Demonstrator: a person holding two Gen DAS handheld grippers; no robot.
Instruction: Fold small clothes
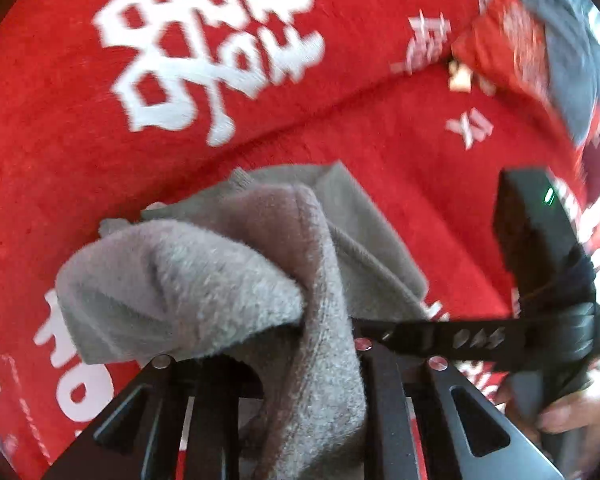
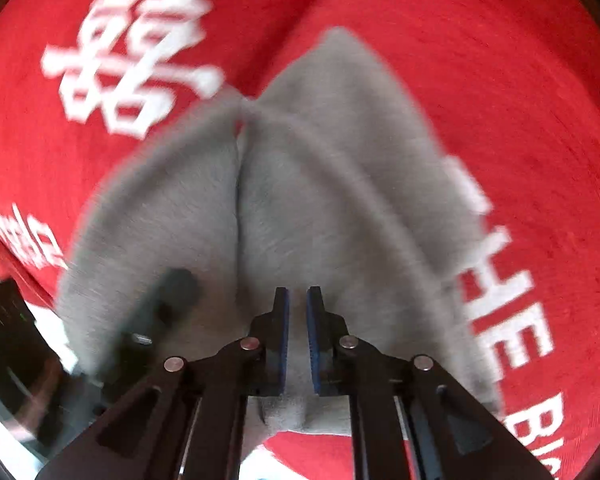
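Note:
A small grey fleece garment (image 1: 228, 280) lies bunched on a red cloth with white lettering (image 1: 60, 140). My left gripper (image 1: 300, 344) is shut on a fold of the grey garment, which drapes over and hides its fingertips. In the right wrist view the grey garment (image 2: 300, 184) spreads out ahead with a seam down its middle. My right gripper (image 2: 297, 304) hovers over its near edge, its blue-padded jaws a narrow gap apart with nothing between them. The right gripper also shows in the left wrist view (image 1: 452, 338), reaching in from the right.
The red cloth (image 2: 520, 100) covers nearly all of the surface. A dark device with a green light (image 1: 532, 224) sits at the right in the left wrist view. The left gripper's body (image 2: 156, 308) shows blurred at lower left in the right wrist view.

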